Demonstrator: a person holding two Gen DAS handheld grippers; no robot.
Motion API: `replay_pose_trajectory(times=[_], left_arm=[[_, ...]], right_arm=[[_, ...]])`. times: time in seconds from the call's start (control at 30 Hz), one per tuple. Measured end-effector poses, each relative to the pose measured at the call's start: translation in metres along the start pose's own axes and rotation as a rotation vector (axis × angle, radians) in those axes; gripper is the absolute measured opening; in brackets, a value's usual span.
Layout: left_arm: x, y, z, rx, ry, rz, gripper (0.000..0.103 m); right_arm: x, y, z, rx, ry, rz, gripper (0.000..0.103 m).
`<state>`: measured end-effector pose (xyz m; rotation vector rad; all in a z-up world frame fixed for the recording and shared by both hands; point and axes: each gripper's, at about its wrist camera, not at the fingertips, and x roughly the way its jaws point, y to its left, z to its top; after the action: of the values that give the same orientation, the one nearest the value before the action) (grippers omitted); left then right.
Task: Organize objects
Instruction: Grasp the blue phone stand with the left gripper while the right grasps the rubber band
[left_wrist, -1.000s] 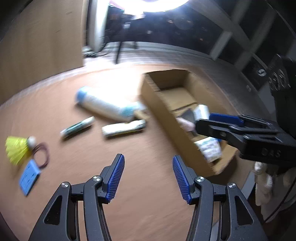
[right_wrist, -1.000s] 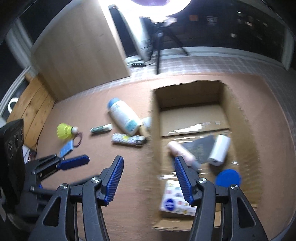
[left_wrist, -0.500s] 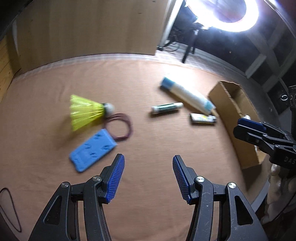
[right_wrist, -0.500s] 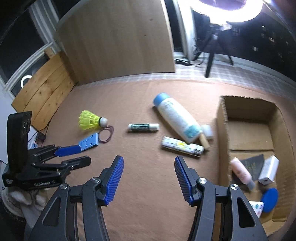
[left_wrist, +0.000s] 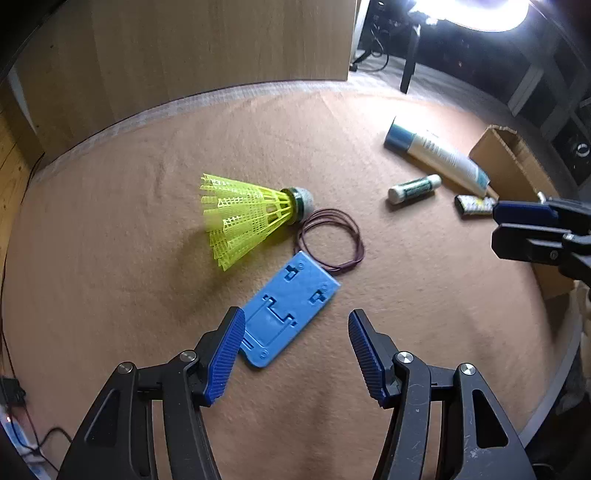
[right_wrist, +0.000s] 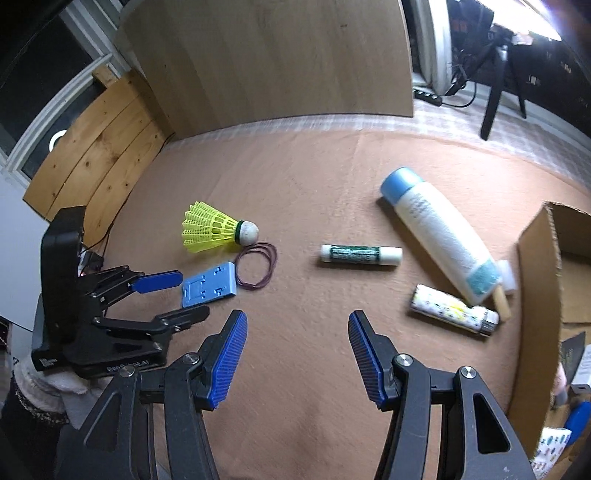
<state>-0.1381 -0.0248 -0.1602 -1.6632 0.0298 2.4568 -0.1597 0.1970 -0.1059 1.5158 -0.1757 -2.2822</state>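
Note:
A blue plastic plate (left_wrist: 288, 314) lies flat on the brown mat, and its near end sits just ahead of my left gripper (left_wrist: 295, 321). That gripper's jaws are opening, with no pad touching the plate. The right wrist view shows the left gripper (right_wrist: 194, 294) hovering over the plate (right_wrist: 208, 288). Beside the plate are a yellow shuttlecock (left_wrist: 243, 218) and a dark rubber band loop (left_wrist: 330, 240). My right gripper (right_wrist: 297, 319) is open over bare mat with nothing between its fingers. Farther right lie a green-and-white tube (right_wrist: 360, 254), a white bottle with a blue cap (right_wrist: 443, 240) and a small patterned cylinder (right_wrist: 454, 314).
An open cardboard box (right_wrist: 539, 277) holding several items stands at the right edge of the mat. A wooden panel (right_wrist: 277, 62) rises behind the mat, with wooden boards (right_wrist: 96, 155) at the left. A tripod (right_wrist: 495, 92) and a bright lamp are at the back right. Cables lie off the mat's left edge.
Both grippers have swung left, away from the box. The left one has come down close over the blue plate and shuttlecock. The box now sits at the right edge of both views.

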Motion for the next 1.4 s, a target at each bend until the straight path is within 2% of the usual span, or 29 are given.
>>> replay_pose_trajectory(times=[0.27,0.63,0.83,1.1,1.17,1.23,1.4], left_arm=[[0.018,0.001,0.002,0.060,0.022,0.029,0.062],[0.024,0.005,0.000,0.051,0.008,0.055,0.062],[0.023,0.006,-0.002,0.041,-0.002,0.064,0.053],[0.017,0.012,-0.013,0.009,-0.011,0.065,0.042],[0.016,0.014,-0.016,0.001,-0.012,0.064,0.041],[0.015,0.015,-0.017,-0.008,-0.012,0.066,0.041],[0.011,0.020,-0.022,-0.020,-0.011,0.068,0.041]], right_arm=[[0.028,0.013,0.015,-0.005,0.045,-0.004,0.052],[0.074,0.019,0.037,0.046,0.129,0.001,0.035],[0.090,0.026,0.045,0.037,0.154,-0.022,0.030],[0.107,0.039,0.051,0.002,0.156,-0.061,0.029],[0.110,0.048,0.052,-0.043,0.149,-0.094,0.024],[0.115,0.059,0.052,-0.108,0.141,-0.162,0.009],[0.116,0.069,0.046,-0.222,0.134,-0.232,0.002]])
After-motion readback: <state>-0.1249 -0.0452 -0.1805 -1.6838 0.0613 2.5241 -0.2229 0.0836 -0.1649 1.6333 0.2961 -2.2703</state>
